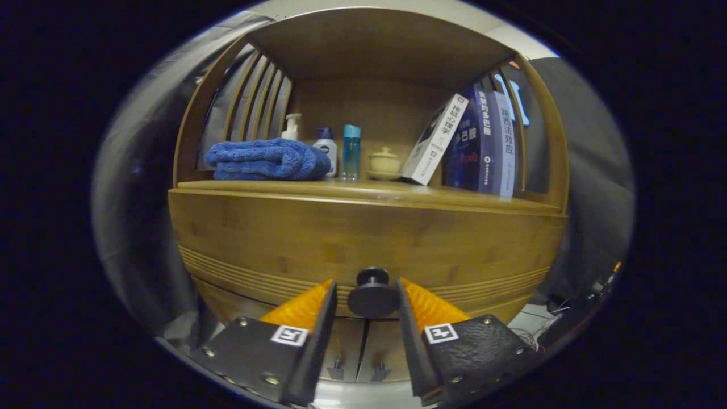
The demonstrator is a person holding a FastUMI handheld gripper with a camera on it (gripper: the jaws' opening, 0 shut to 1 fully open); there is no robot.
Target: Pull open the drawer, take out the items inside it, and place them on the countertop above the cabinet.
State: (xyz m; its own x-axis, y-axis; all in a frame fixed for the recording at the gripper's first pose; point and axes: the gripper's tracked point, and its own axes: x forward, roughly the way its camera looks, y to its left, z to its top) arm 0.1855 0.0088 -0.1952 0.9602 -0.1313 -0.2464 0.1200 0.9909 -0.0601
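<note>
A wooden cabinet [363, 238] is seen head-on against a dark booth wall, with an open shelf compartment above and a closed drawer front below. The countertop [369, 192] forms the floor of that compartment, and slatted wooden sides are seen at about ten o'clock.

From left to right along the countertop, a folded blue towel [267, 160] is laid at the left end. Just behind its right edge a white pump bottle [292, 127] is stood, then a white bottle with a dark cap [326, 149], touching or nearly touching the towel. Beside it a clear blue bottle [350, 152] is stood upright. A small pale lidded cup on a saucer [384, 163] is placed near the middle. To its right a white book [435, 140] is leaned at a tilt against a row of upright dark-blue books [485, 142], which fill the right end at about two o'clock.

Below, the drawer [363, 250] is seen shut, its front grooved along the lower edge. Its round black knob [372, 294] sits at six o'clock, between the two fingers of the gripper [367, 295]. The fingers are parted, one to each side of the knob; a narrow gap appears on either side, so the knob is not seen to be pressed. Under the drawer, two cabinet doors with small handles [356, 370] are visible.
</note>
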